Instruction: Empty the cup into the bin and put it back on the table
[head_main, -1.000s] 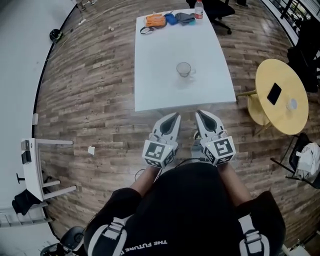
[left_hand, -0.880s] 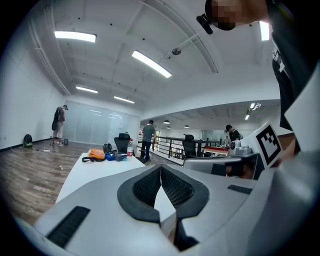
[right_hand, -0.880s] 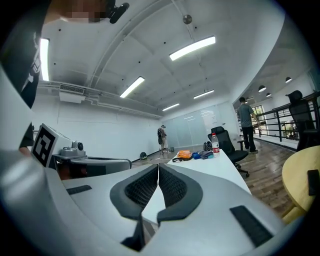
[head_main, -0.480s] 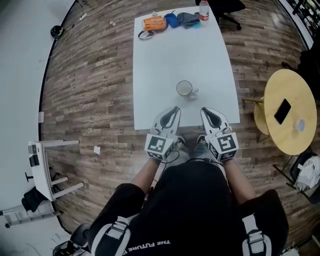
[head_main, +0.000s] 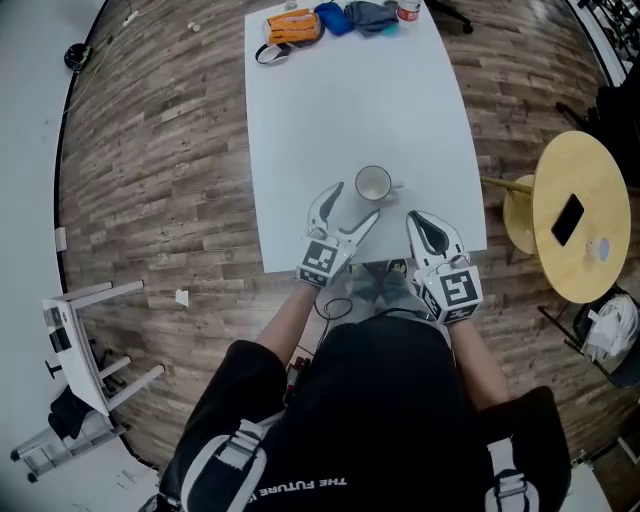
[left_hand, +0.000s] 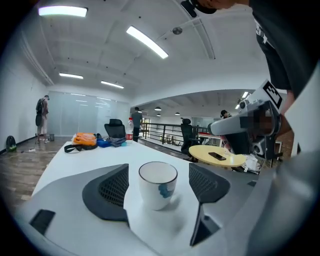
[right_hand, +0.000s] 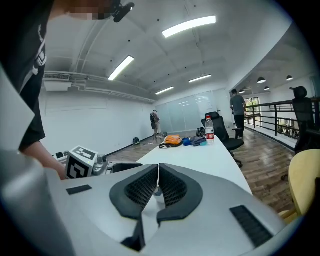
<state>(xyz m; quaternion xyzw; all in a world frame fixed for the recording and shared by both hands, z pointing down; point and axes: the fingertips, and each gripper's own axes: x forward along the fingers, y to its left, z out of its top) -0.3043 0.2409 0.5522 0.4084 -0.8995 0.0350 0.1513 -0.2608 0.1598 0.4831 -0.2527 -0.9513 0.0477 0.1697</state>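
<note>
A white cup (head_main: 373, 184) with a blue mark stands upright on the white table (head_main: 350, 90), near its front edge. My left gripper (head_main: 352, 205) reaches over that edge, and its jaws are opening. In the left gripper view the cup (left_hand: 157, 192) sits between the spread pads of the left gripper (left_hand: 158, 181), and neither pad touches it. The cup's inside looks white; I cannot tell what it holds. My right gripper (head_main: 421, 220) hovers at the table's front edge, right of the cup. The right gripper (right_hand: 158, 186) is shut, with nothing between its pads.
At the table's far end lie an orange bag (head_main: 292, 24), a blue pouch (head_main: 331, 15), a grey pouch (head_main: 372, 15) and a bottle (head_main: 407, 10). A round yellow table (head_main: 572, 215) with a phone (head_main: 567, 219) stands to the right. A white stand (head_main: 70, 335) is on the wooden floor at the left.
The person has stepped up to the table and both grippers now reach its front edge. The left gripper moved toward the cup and its jaws went from shut to wide apart.
</note>
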